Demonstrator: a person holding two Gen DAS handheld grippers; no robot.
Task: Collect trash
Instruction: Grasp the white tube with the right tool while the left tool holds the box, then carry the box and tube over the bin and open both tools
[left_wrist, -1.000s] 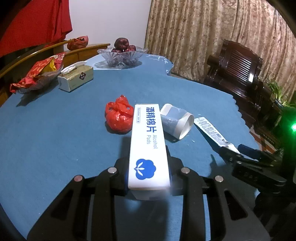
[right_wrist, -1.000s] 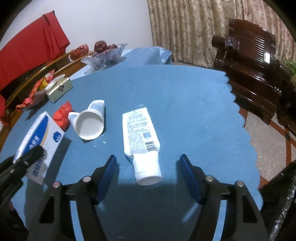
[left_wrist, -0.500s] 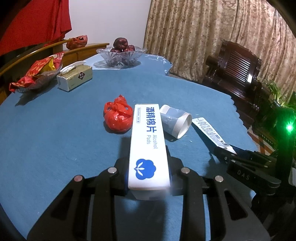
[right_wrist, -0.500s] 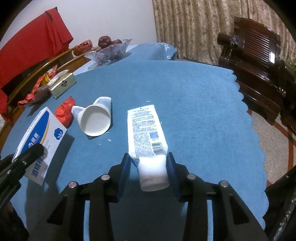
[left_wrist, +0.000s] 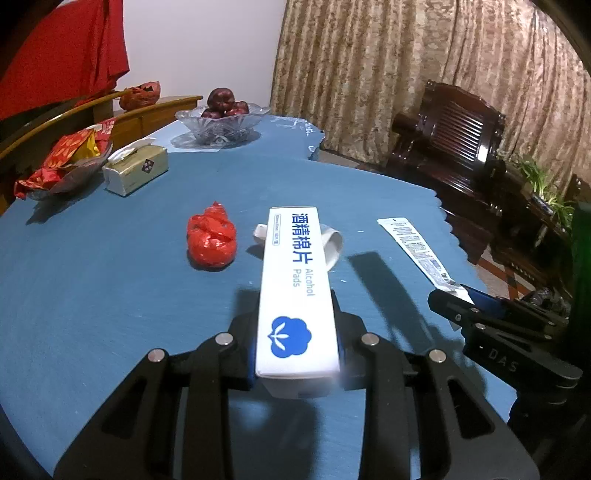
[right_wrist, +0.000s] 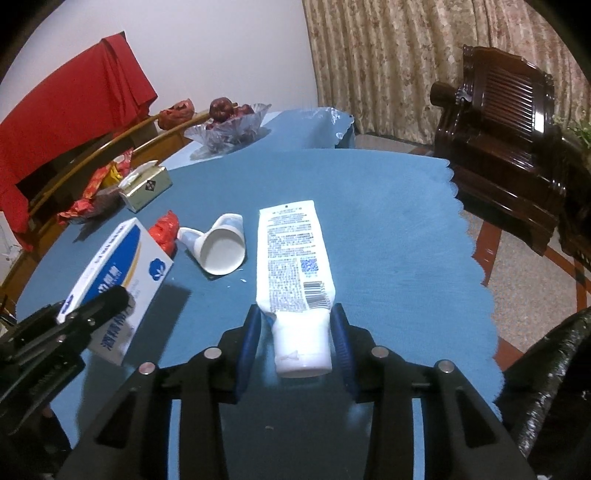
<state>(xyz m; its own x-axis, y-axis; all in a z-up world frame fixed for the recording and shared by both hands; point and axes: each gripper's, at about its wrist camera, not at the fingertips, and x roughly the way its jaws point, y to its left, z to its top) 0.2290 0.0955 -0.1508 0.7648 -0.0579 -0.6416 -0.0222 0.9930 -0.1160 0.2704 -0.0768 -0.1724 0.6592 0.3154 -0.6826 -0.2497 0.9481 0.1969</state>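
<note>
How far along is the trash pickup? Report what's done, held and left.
Done: nothing visibly binned yet. In hand: the left claw clamps the alcohol pad box; the right claw, whose jaws have just been closing, grips the white tube by its cap end. Left on the blue tablecloth: the tipped paper cup and the red wrapper ball.
</note>
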